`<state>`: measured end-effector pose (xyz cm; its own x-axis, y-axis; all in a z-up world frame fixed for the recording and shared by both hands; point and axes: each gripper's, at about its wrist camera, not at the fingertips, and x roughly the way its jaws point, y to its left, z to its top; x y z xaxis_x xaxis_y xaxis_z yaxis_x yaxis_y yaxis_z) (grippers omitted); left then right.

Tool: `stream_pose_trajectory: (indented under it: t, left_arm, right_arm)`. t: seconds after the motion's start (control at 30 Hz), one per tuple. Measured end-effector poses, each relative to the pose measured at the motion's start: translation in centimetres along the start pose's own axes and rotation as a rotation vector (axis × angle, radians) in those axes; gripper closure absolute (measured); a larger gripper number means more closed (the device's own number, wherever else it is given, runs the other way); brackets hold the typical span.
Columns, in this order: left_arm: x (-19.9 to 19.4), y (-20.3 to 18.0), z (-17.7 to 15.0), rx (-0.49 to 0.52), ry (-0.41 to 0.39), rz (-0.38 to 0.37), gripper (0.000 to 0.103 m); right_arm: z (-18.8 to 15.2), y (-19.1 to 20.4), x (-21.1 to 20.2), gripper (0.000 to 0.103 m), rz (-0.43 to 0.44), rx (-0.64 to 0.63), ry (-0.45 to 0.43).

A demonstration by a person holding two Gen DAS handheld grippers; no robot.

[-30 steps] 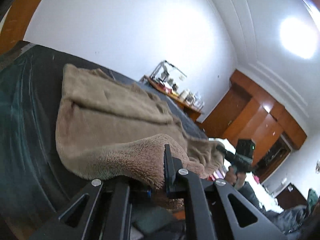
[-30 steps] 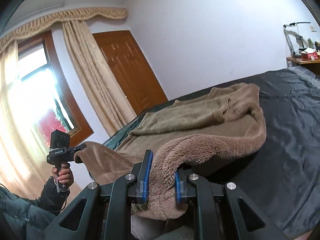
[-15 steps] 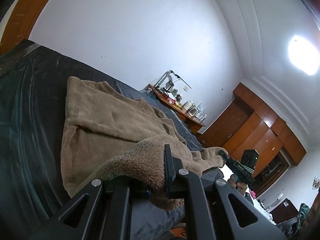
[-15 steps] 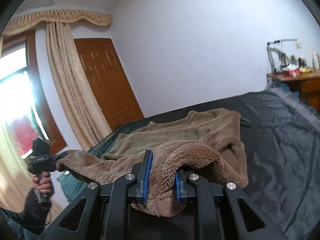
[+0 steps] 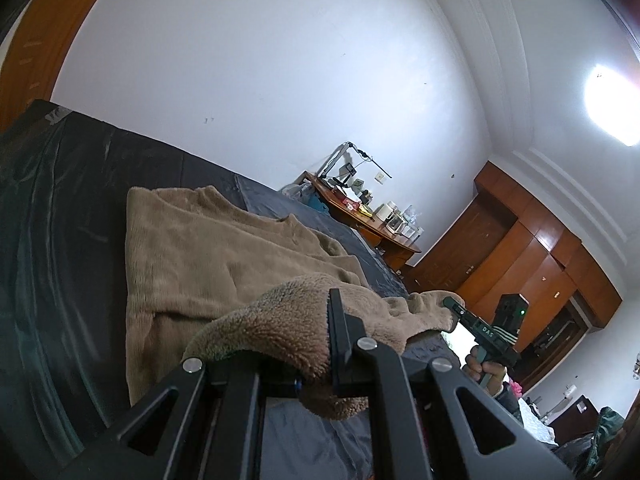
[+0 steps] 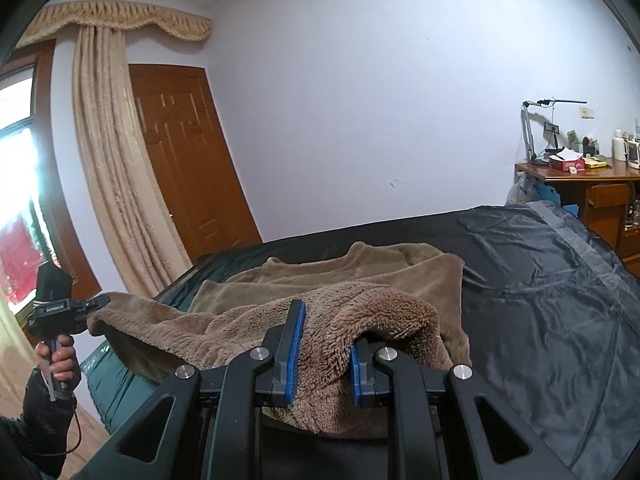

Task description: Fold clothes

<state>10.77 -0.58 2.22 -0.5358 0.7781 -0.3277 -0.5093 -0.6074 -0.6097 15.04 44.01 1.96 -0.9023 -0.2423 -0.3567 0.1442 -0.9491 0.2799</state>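
A brown fleece garment (image 5: 208,256) lies on the dark bed sheet (image 5: 60,200), collar end toward the far wall. My left gripper (image 5: 308,344) is shut on one corner of its near edge, and the fabric hides the left finger. My right gripper (image 6: 326,332), with blue pads, is shut on the other corner of the garment (image 6: 360,272). The near edge hangs lifted between the two grippers, above the flat part. Each view shows the other gripper held by a hand: the right gripper (image 5: 452,304) and the left gripper (image 6: 100,302).
The bed (image 6: 540,300) fills the foreground. A wooden desk (image 6: 580,176) with a lamp and clutter stands at its far right. A wardrobe (image 5: 520,248) lines one wall. A door (image 6: 180,160), curtain (image 6: 108,160) and bright window are at the left.
Both grippers have risen and travelled over the bed, carrying the garment's near edge higher over the part that lies flat. The grips are unchanged.
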Motion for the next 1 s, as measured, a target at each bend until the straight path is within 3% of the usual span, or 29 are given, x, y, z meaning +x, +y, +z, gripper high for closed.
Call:
stream_pose_trajectory:
  t: [0.53,1.0]
  left_arm:
    - [5.5,4.0,9.3,-0.068,-0.010,0.003,0.092]
    - [14.6,11.5,12.9,-0.260,0.070,0.079,0.092]
  right_arm:
    - [7.4,-0.4,7.9,0.083,-0.109,0.055,-0.007]
    - [10.6,-3.3,17.5,0.083,-0.236,0.150,0.080]
